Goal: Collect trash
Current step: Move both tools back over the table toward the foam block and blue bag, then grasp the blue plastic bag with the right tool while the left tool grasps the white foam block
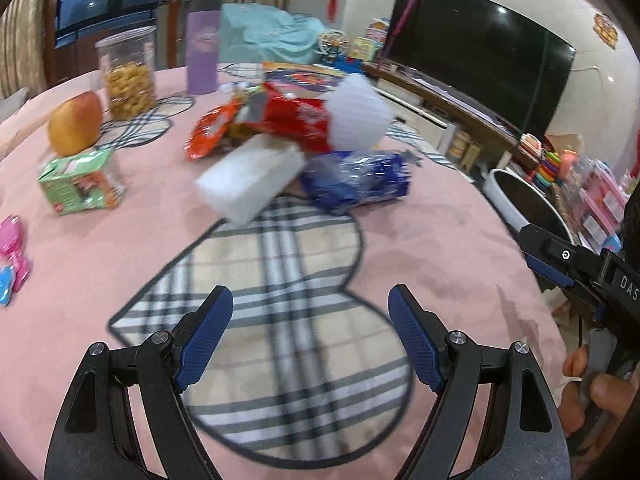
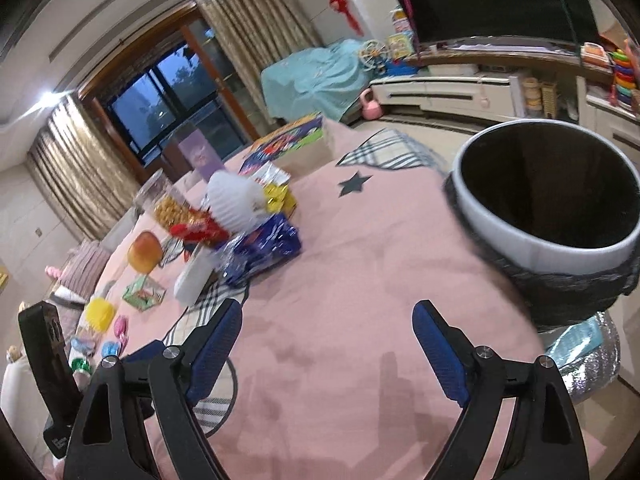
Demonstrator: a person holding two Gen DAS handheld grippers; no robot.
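The tabletop point(image 1: 420, 248), draped in a pink cloth with a plaid heart patch, is stretching out beneath and ahead of both hand-held grippers. The white-rimmed trash bin point(image 2: 532, 242), lined in dark plastic, is standing just past the table's edge, ahead and to the right of the right hand-held gripper point(image 2: 326, 340); in the left wrist view it is showing far to the right point(image 1: 505, 200).

The trash is lying in a loose pile ahead of the left hand-held gripper point(image 1: 310, 330), well apart from its fingertips. In that pile a white foam block point(image 1: 250, 178) is sitting nearest, tilted, with a blue crinkled wrapper point(image 1: 360, 184) touching it on the right. Behind these a red snack bag point(image 1: 292, 118) is lying under a white ribbed foam net point(image 1: 358, 112). From the right wrist view the same pile is sitting ahead and to the left.

Farther left of the left hand-held gripper, a clear jar of snacks point(image 1: 128, 76), a purple tumbler point(image 1: 203, 46), a piece of fruit point(image 1: 76, 122) and a small green carton point(image 1: 80, 184) are standing on the cloth.

Both hand-held grippers are hovering over the cloth with jaws spread wide and nothing between them. The person's fingers point(image 1: 592, 384) are wrapping the right tool's handle.
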